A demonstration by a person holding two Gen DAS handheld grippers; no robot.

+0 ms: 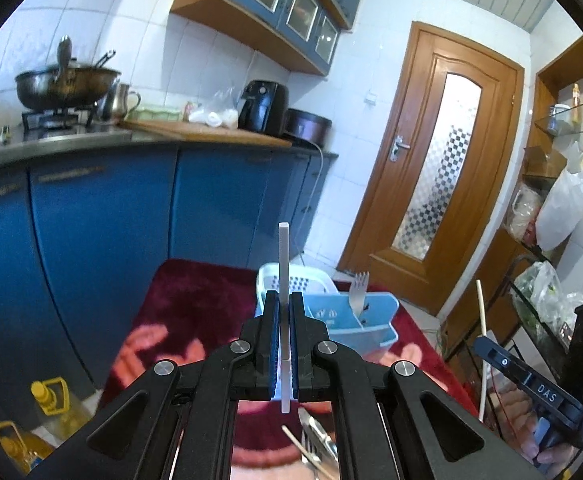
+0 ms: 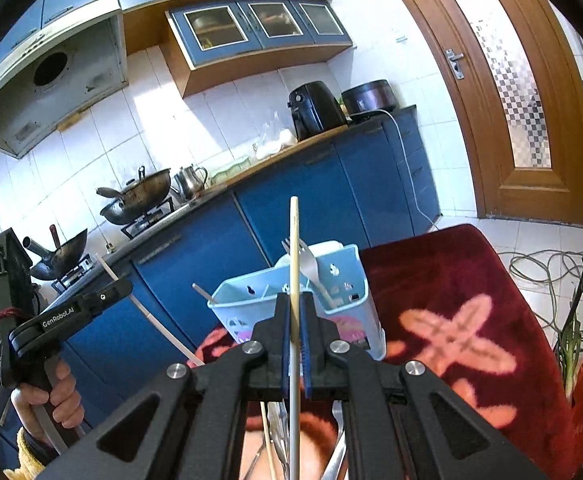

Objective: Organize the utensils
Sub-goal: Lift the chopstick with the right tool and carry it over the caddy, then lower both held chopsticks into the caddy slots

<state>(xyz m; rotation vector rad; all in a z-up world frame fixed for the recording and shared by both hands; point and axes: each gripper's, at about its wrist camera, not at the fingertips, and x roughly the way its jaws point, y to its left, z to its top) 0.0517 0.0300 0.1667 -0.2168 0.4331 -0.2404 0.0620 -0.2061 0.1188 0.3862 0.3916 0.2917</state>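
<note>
Left wrist view shows my left gripper with its jaws pinched narrow on a pale grey, square-ended chopstick, which stands upright between the blue pads and pokes out above and below them. Ahead sits the light-blue plastic utensil caddy on the dark red flower-patterned cloth, with a steel fork already standing in it, tines up.

Right wrist view has my right gripper clamped the same way on a cream-coloured wooden chopstick, upright and near the caddy. More loose cutlery lies on the cloth just under that gripper.

Both sticks I judge light, stiff and smooth, so they could pivot or slide in a mid-shaft grip; each is held around the middle, which seems balanced enough. I'd lower each tip-first into a caddy compartment, keeping it vertical and clear of the fork, and part the jaws only once the end is inside.
</note>
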